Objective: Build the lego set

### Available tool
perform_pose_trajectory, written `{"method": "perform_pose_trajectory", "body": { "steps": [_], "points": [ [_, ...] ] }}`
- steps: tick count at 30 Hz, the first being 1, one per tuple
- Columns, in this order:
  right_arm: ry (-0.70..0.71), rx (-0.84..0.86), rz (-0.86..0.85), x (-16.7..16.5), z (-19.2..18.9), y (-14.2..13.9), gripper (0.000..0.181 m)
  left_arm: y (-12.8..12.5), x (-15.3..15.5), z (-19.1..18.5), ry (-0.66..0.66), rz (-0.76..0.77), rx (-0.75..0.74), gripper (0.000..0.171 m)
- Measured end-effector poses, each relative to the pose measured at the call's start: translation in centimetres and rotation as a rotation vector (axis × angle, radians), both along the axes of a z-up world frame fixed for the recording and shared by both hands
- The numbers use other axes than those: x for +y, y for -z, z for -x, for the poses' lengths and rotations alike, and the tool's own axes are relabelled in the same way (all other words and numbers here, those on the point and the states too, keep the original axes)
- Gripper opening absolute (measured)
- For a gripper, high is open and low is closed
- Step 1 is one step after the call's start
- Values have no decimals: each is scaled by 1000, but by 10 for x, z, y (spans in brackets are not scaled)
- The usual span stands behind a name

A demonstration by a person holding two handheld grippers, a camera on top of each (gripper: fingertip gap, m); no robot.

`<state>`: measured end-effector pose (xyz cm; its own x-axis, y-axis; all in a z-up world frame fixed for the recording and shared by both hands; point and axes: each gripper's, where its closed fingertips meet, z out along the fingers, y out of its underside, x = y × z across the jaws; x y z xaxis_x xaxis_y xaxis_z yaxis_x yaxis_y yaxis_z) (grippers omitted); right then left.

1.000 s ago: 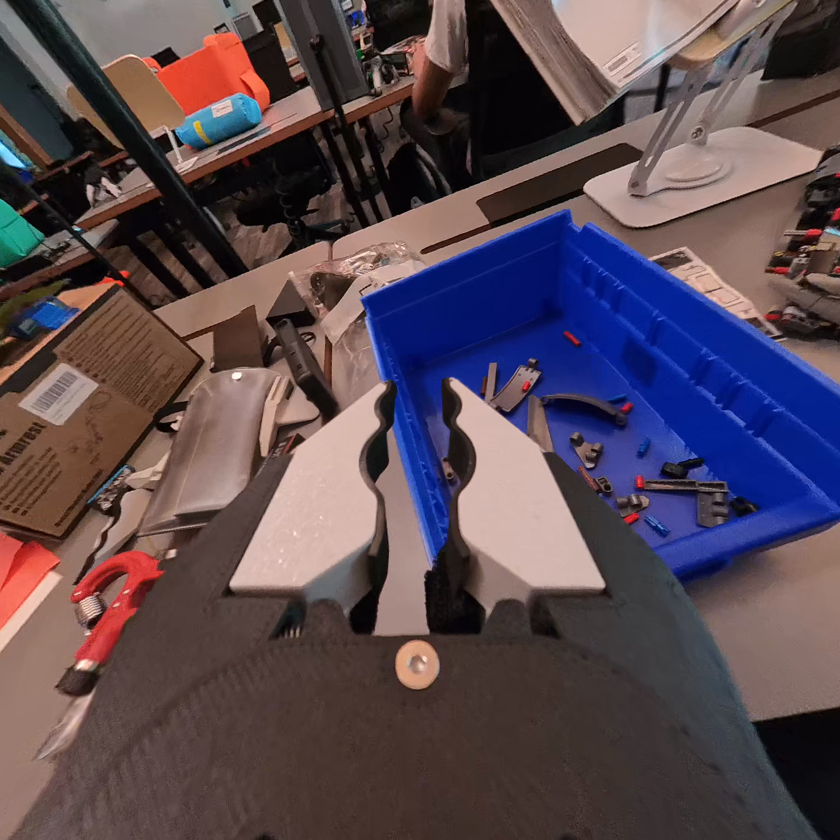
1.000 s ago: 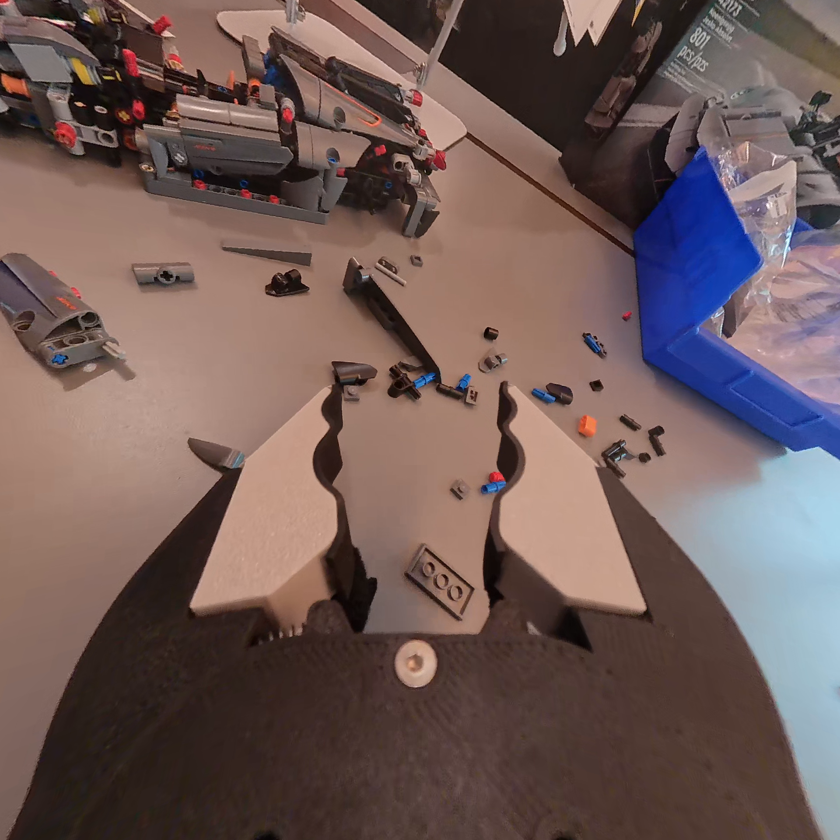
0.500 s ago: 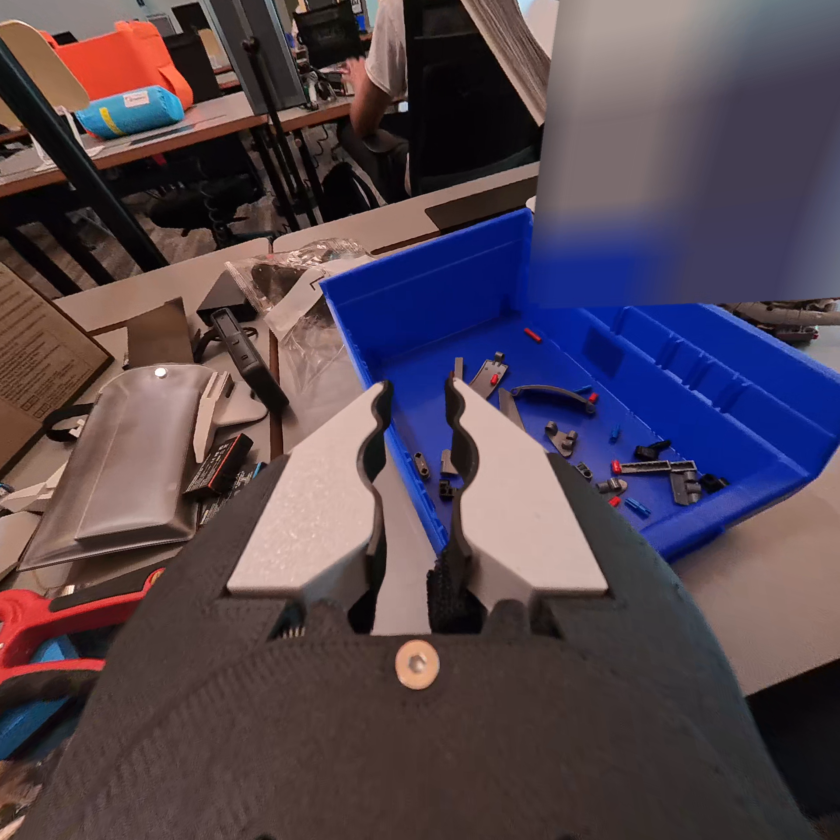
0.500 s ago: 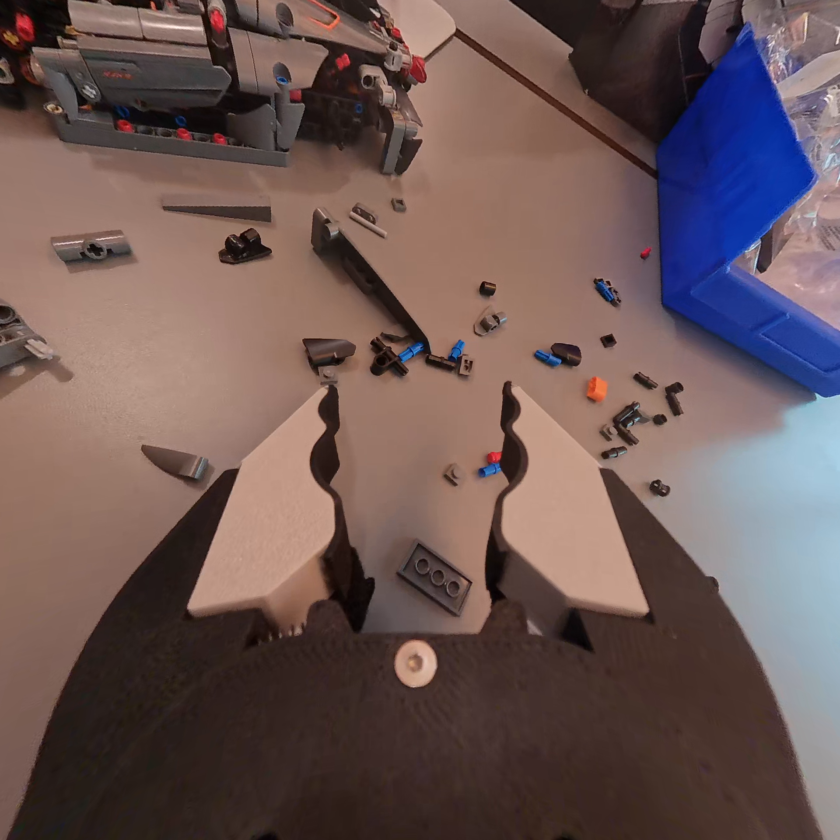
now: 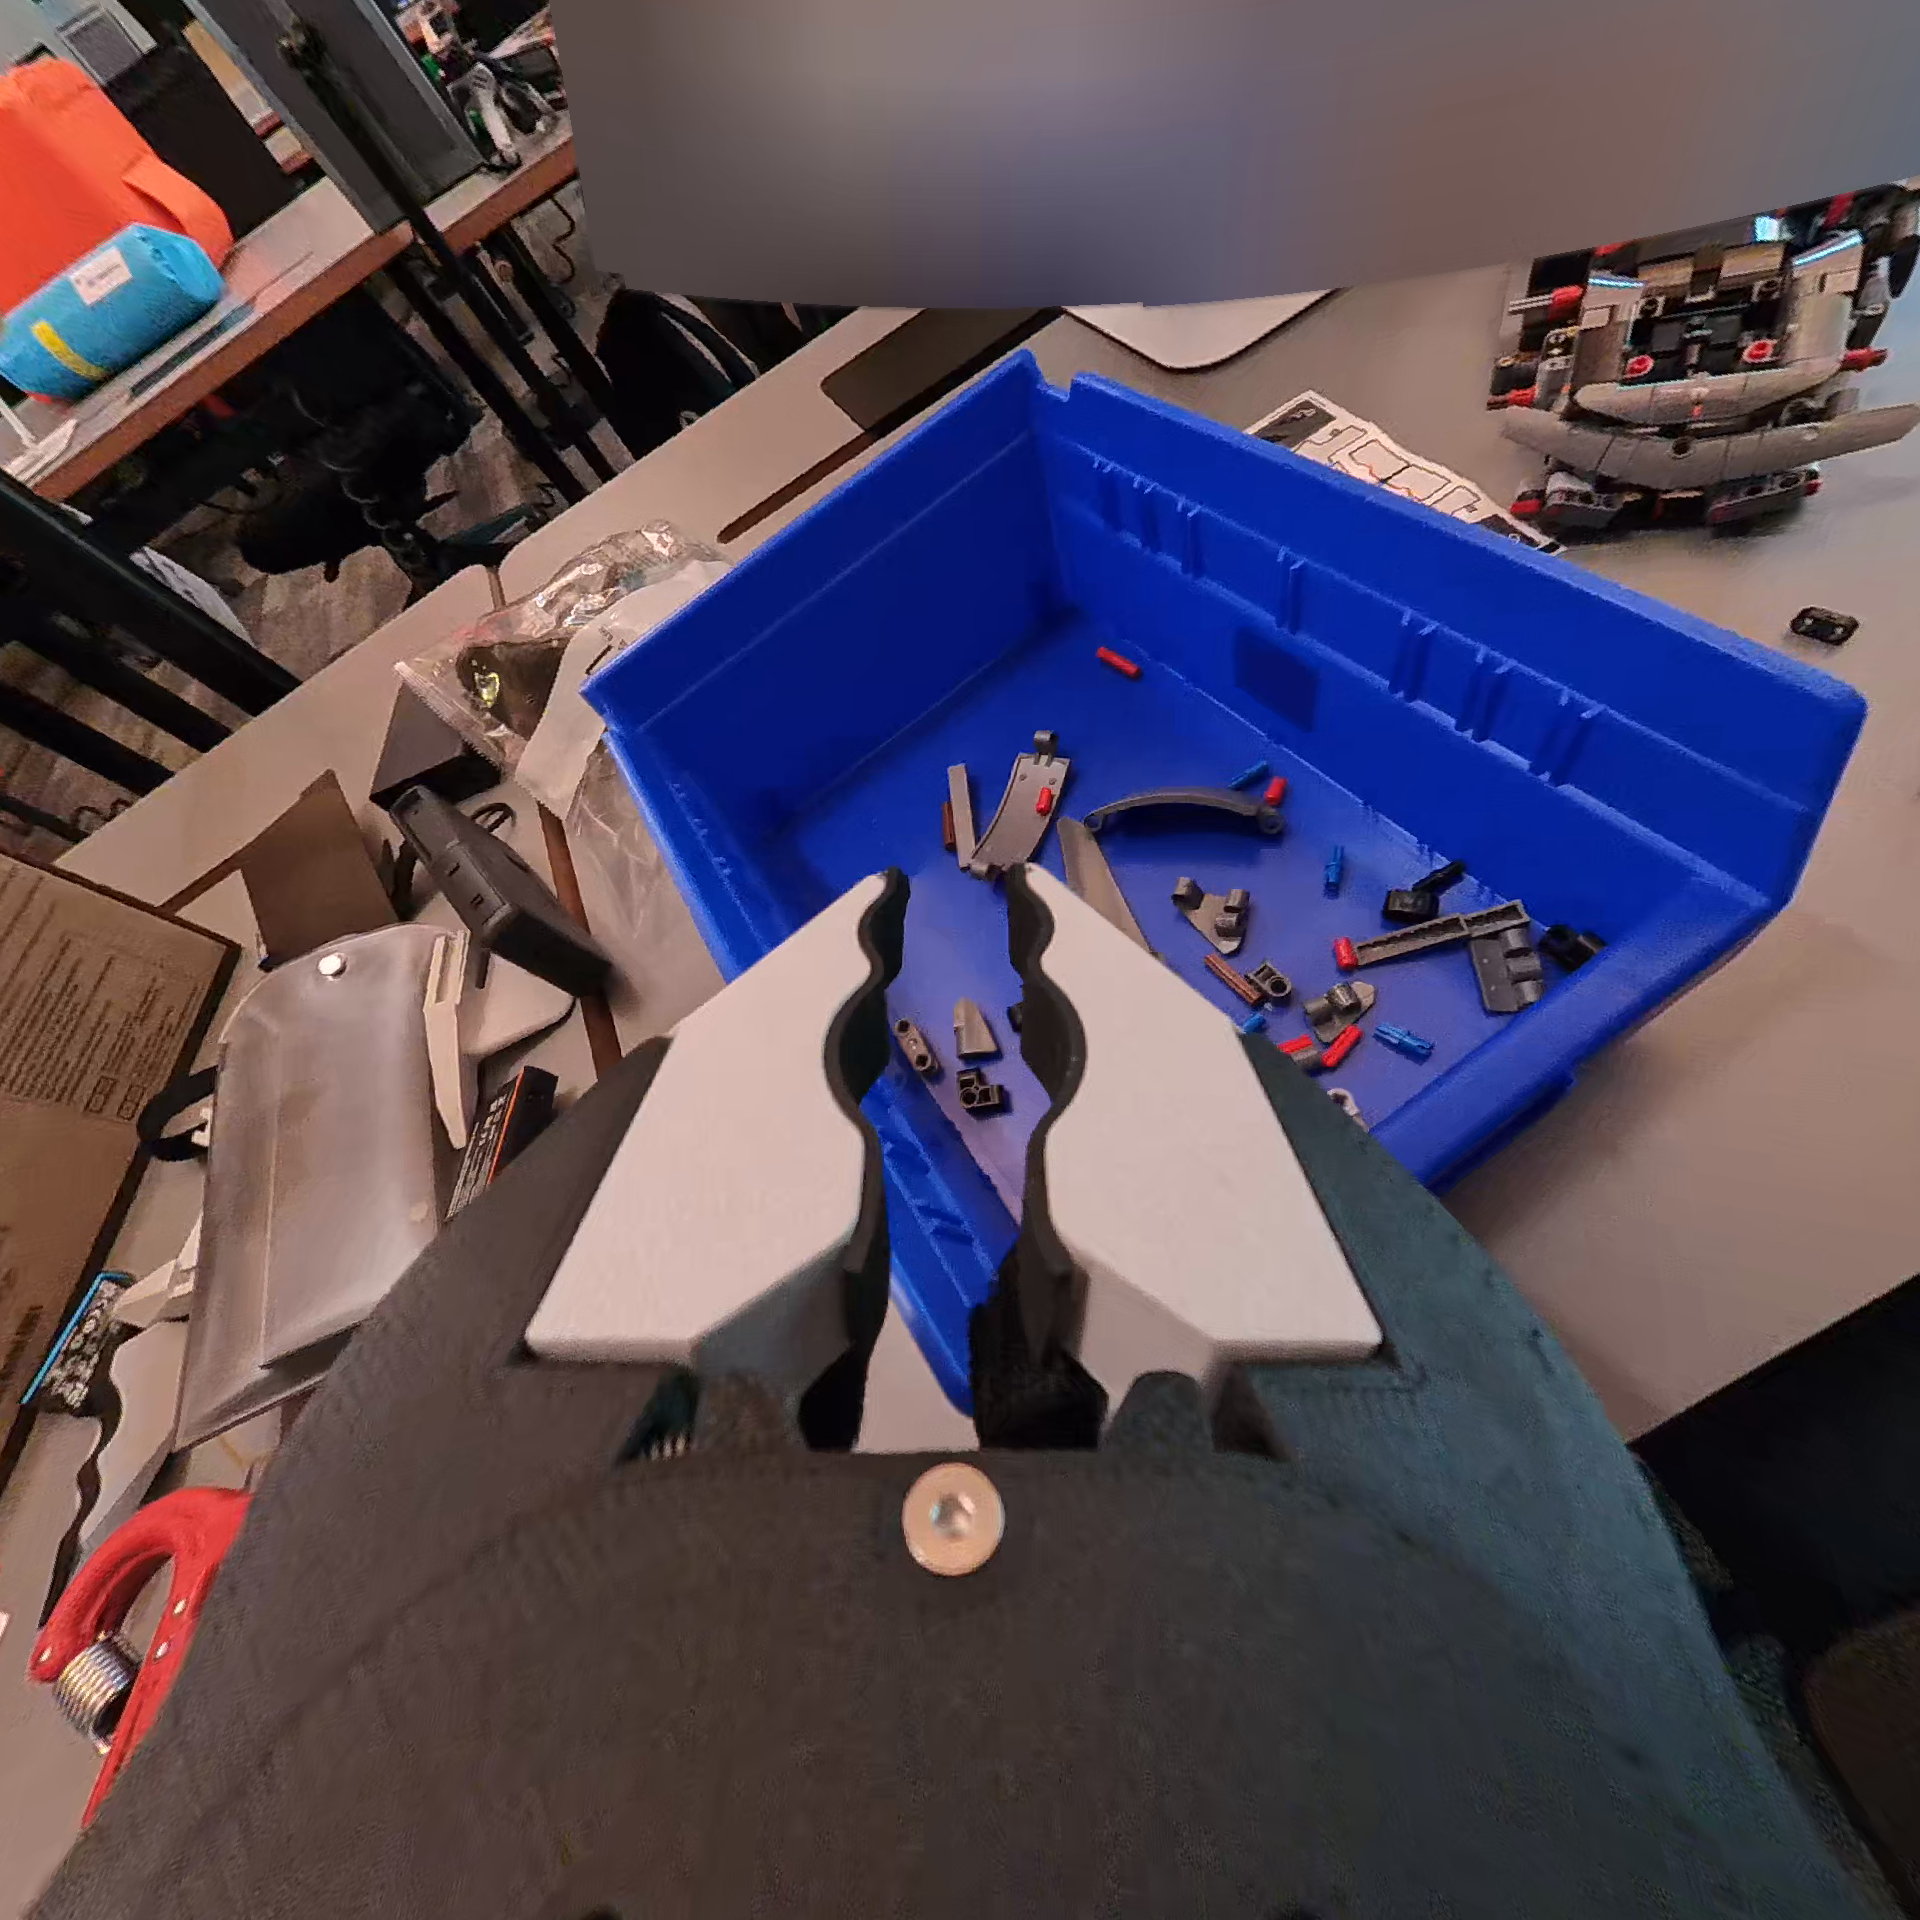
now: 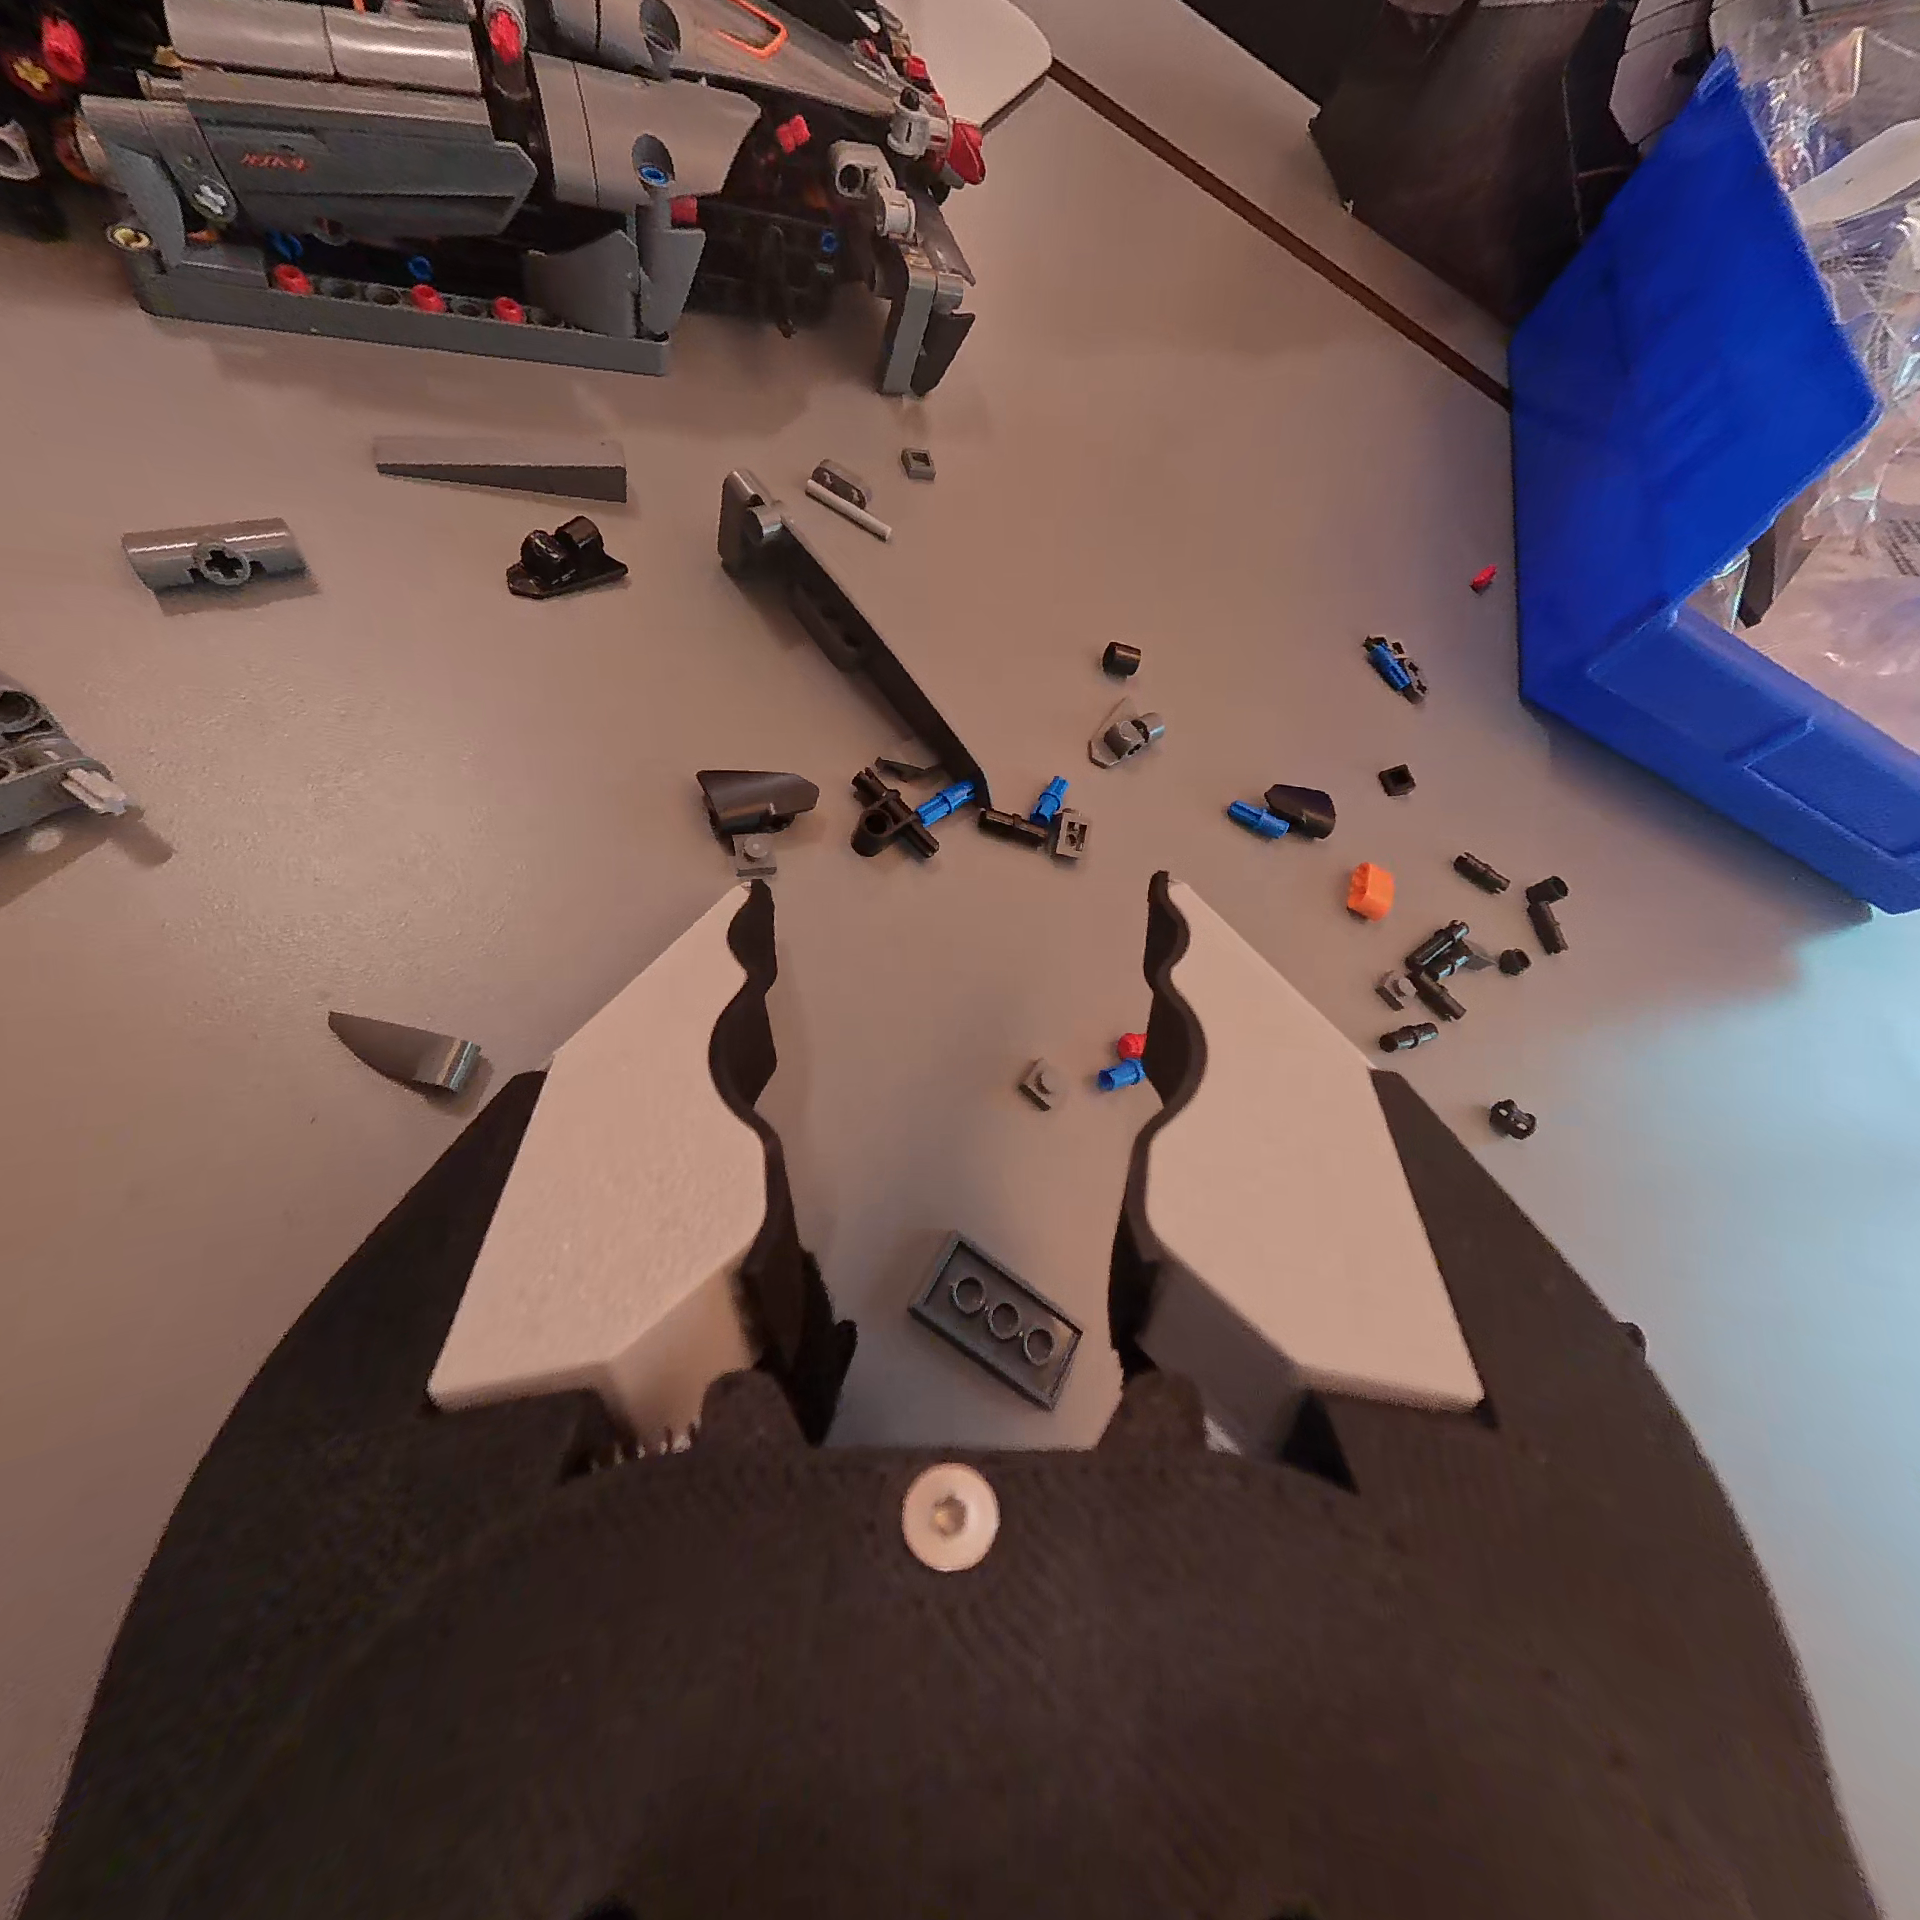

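My left gripper (image 5: pixel 954 883) is narrowly open and empty, hovering over the near left corner of a blue bin (image 5: pixel 1351 582). The bin holds several small grey, black, red and blue lego pieces, among them a curved grey beam (image 5: pixel 1184 805). The partly built grey lego model (image 5: pixel 1704 416) stands beyond the bin, and it also shows in the right wrist view (image 6: pixel 468 187). My right gripper (image 6: pixel 956 883) is wide open and empty, low over the table. A dark grey three-stud plate (image 6: pixel 995 1320) lies between its fingers near their base. Loose pieces lie ahead: a long black beam (image 6: pixel 842 634), blue pins (image 6: pixel 945 802), an orange piece (image 6: pixel 1369 890).
Left of the bin lie a grey pouch (image 5: pixel 312 1143), a red clamp (image 5: pixel 125 1600), a cardboard box (image 5: pixel 73 1039) and a plastic bag (image 5: pixel 561 644). An instruction sheet (image 5: pixel 1382 468) lies behind the bin. A second blue bin (image 6: pixel 1662 416) with plastic bags stands at the right. The partly built grey lego model (image 5: pixel 1704 416) is about 25 cm from my right fingertips.
My left gripper has swung right and over the bin, bringing the model into view. My right gripper dropped slightly toward the table, then held still. Both jaws kept their width.
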<state>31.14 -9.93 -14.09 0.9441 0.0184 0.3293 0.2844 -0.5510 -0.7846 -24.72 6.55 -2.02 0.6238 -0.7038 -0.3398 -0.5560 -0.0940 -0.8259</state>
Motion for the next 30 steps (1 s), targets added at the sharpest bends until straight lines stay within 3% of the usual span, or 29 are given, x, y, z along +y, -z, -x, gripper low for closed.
{"method": "perform_pose_trajectory", "body": {
  "steps": [7, 14, 18, 22, 30],
  "points": [
    [-2, -3, -5, 0, 0, -1, 70, -6, -1, -20, 47, 11, -26, 18],
    [-8, -13, -11, 0, 1, -2, 69, -3, 22, -82, 117, 142, -131, 16],
    [-11, -12, -35, -1, 2, -5, 68, 42, 43, -124, 203, 273, 25, 18],
    [-16, 0, -60, -1, 3, -9, 68, 82, 72, -133, 224, 295, 293, 25],
    [-42, 33, -102, -3, 6, -16, 65, 114, 97, -156, 400, 317, 450, 35]
  ]
}}
